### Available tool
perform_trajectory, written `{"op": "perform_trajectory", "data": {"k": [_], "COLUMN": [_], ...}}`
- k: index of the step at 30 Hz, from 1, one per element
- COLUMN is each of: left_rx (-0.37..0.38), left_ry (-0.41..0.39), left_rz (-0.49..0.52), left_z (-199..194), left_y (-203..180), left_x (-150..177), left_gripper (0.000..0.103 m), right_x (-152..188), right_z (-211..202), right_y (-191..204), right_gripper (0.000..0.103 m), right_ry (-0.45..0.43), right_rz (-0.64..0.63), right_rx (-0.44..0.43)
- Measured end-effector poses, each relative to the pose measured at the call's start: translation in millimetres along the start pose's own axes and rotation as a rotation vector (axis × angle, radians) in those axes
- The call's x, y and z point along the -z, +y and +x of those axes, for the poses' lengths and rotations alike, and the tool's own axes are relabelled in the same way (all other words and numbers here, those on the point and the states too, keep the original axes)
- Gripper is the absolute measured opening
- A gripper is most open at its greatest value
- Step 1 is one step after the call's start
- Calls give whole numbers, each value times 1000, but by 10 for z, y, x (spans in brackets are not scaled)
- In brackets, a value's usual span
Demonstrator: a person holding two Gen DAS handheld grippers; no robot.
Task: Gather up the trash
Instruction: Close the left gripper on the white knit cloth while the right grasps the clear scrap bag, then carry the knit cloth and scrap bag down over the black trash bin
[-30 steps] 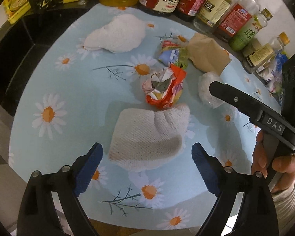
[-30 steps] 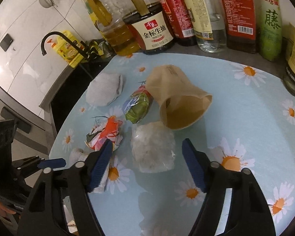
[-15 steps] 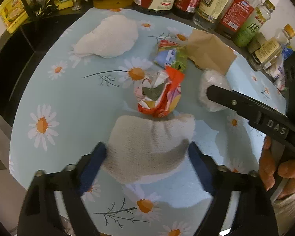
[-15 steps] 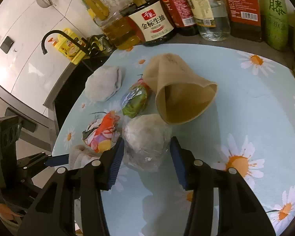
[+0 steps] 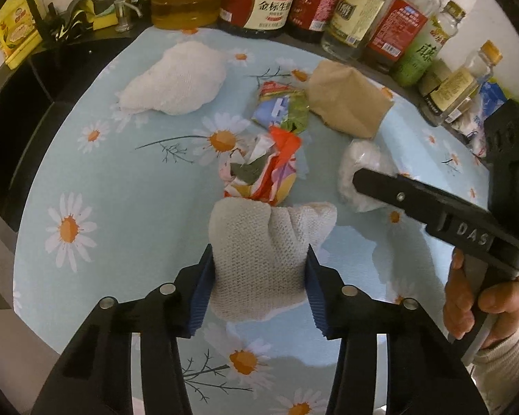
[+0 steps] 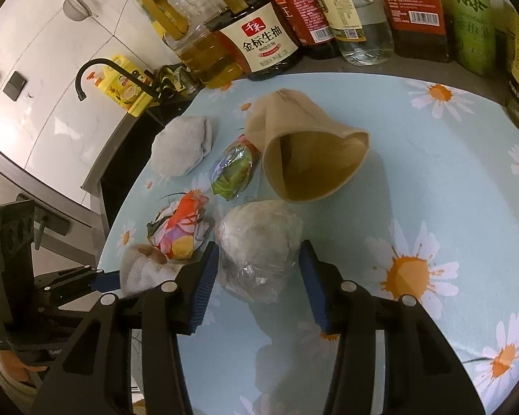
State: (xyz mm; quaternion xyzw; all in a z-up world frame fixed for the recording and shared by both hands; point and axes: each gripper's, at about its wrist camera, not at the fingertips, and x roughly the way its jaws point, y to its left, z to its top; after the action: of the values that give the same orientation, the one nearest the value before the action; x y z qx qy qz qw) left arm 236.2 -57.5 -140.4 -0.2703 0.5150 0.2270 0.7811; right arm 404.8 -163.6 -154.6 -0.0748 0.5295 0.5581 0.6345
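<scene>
A white crumpled paper towel (image 5: 259,242) lies on the daisy-print tablecloth (image 5: 121,190). My left gripper (image 5: 259,283) straddles it; its jaws are closing and the blue pads squeeze the towel's sides. In the right wrist view a wad of clear plastic (image 6: 259,238) sits between the pads of my right gripper (image 6: 257,276), which press on both its flanks. A colourful crumpled wrapper (image 5: 263,169) lies between the two wads, a green wrapper (image 6: 233,169) behind it. A crushed brown paper cup (image 6: 311,159) lies on its side, and another white towel wad (image 5: 176,79) rests at the far left.
Oil and sauce bottles (image 5: 270,0) line the back edge of the cloth. A dark sink (image 5: 17,103) with a black tap (image 6: 86,76) drops off at the left. A hand (image 5: 484,304) holds the right gripper's handle close to the left gripper.
Both grippers came down over their wads and narrowed. The left pads went from wide apart to squeezing the towel. The right pads closed onto the plastic wad and held there.
</scene>
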Motion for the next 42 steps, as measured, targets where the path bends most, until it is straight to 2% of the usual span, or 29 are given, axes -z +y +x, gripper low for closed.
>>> {"op": "perform_trajectory", "data": {"k": [11,20,29,36,42], "left_rx": [21,72,136,203,252], "left_ry": [-17,-31,-40,-63,-54], "left_rz": [11,51,136,166,188], "left_z": [-124,-286,-508,-665,-746], "left_y": [76,223,552,875,1124], "left_x": [93,199,372,529,692], "left_gripper": [46,46,46,46,46], "right_x": [160,309,637,948,1177], "right_z": [-86,-154,-157,-153,-121], "right_y": [41,238,694,1091,1470], "right_gripper": [48,48,48,48,48], "right_ry": [-14,-36,-66,-82,-104], "right_rz": [19,26,48,84,112], "right_rx": [16,56,142,199,228]}}
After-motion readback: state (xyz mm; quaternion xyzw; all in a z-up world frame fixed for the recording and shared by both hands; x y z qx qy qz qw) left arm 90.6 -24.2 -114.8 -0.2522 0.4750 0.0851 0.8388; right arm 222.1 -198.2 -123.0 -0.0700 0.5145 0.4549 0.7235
